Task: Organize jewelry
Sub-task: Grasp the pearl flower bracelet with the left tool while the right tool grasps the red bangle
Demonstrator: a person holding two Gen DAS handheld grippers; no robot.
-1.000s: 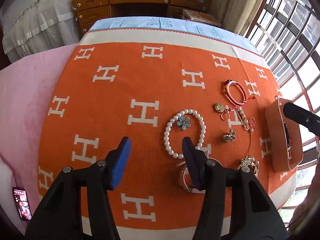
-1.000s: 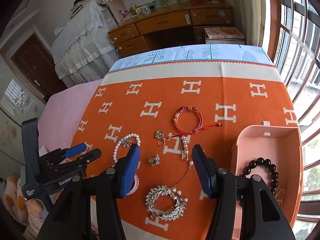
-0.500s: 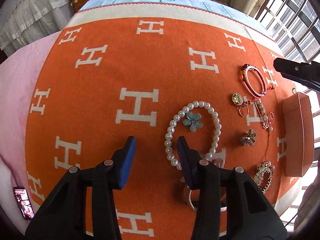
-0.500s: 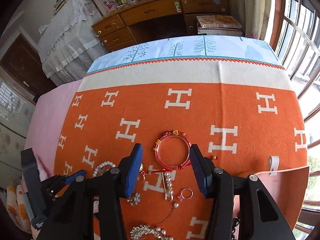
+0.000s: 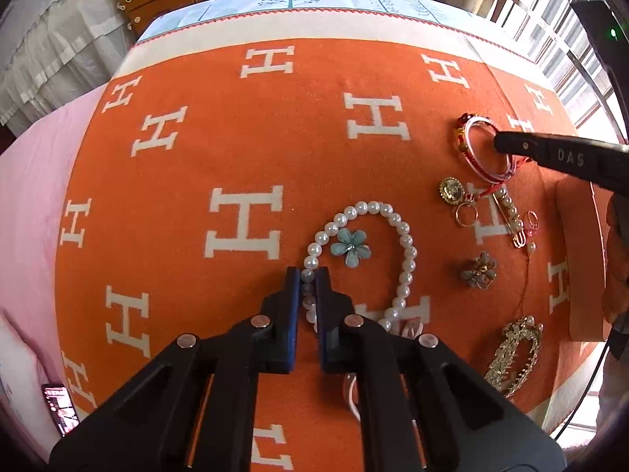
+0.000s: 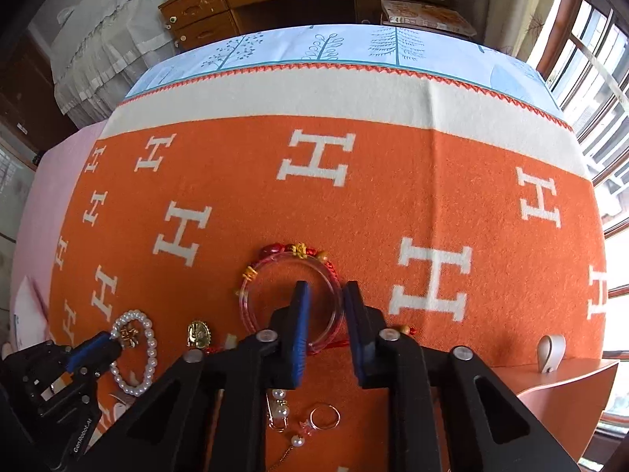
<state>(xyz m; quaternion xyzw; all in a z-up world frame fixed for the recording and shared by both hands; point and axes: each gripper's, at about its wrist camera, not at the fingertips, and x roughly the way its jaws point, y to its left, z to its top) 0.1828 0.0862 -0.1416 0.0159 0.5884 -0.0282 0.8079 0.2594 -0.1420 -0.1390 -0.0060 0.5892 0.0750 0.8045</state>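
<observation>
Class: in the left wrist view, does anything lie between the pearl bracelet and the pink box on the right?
Yes. The left gripper is shut on the pearl bracelet; between it and the pink box lie a flower brooch, a pearl pin and a thin chain. Lifted over them, the way looks clear.

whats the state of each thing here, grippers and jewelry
left gripper: shut on the pearl bracelet
right gripper: jaws closing, red bangle rim between them, not yet pinched
pearl bracelet: flat on the blanket, one side clamped
red bangle: flat on the blanket
flower brooch: loose inside the pearl loop
pink box: seems open, lid standing
phone: screen lit
</observation>
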